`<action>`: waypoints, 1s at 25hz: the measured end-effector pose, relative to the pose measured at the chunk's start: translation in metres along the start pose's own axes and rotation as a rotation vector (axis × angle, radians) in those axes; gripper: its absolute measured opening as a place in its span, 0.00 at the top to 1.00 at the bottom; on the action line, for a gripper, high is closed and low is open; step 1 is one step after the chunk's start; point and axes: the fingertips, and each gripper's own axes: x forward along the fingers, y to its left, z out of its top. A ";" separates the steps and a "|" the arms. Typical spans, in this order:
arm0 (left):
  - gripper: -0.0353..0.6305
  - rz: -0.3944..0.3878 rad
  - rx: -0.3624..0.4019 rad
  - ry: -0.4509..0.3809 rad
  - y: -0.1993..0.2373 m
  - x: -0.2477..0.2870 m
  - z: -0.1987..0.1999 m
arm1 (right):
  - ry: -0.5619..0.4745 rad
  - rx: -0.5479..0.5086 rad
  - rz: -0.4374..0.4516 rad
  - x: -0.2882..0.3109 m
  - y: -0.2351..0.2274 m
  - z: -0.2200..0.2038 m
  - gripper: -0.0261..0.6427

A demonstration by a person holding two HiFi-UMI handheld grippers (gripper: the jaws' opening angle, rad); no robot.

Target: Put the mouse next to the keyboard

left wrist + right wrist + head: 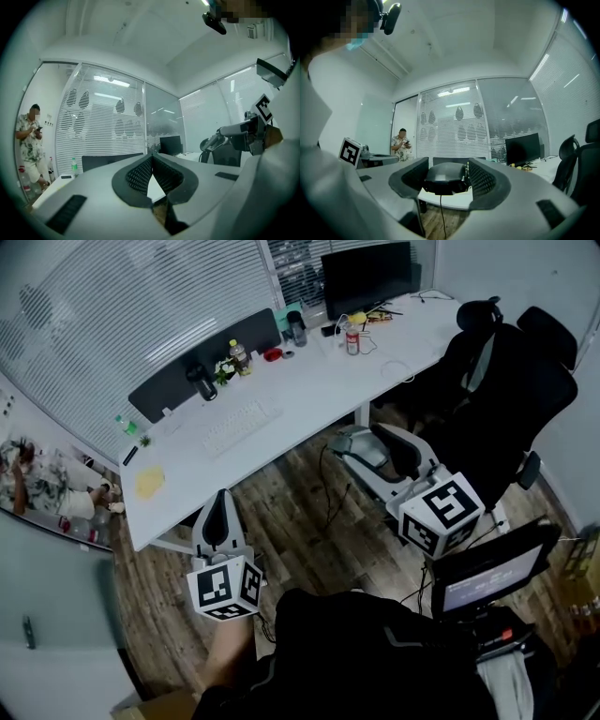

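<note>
Mouse (443, 179) between right gripper (446, 171) jaws, seemingly clamped; cable (441, 211) hanging.

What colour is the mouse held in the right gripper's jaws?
Black; the right gripper view shows the mouse best.

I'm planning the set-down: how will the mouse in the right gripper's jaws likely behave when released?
The mouse looks like a rigid, smooth black shell, so it probably keeps its shape but might slip in the right gripper's grip. Its cable hangs limp below, so it may drag or tug the seemingly light body sideways.
</note>
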 end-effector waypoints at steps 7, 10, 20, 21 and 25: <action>0.90 -0.020 0.002 0.025 -0.017 0.030 -0.012 | 0.004 0.001 -0.006 0.005 -0.029 -0.007 0.56; 0.90 -0.041 0.000 0.026 -0.017 0.055 -0.015 | 0.003 0.003 -0.027 0.016 -0.046 -0.008 0.56; 0.90 -0.115 -0.004 0.024 0.013 0.156 -0.019 | 0.036 -0.038 -0.100 0.091 -0.090 -0.012 0.56; 0.90 -0.119 -0.005 0.029 0.020 0.168 -0.019 | 0.034 -0.027 -0.103 0.103 -0.093 -0.012 0.56; 0.90 -0.132 -0.008 0.038 0.047 0.209 -0.025 | 0.031 0.023 -0.119 0.146 -0.103 -0.018 0.56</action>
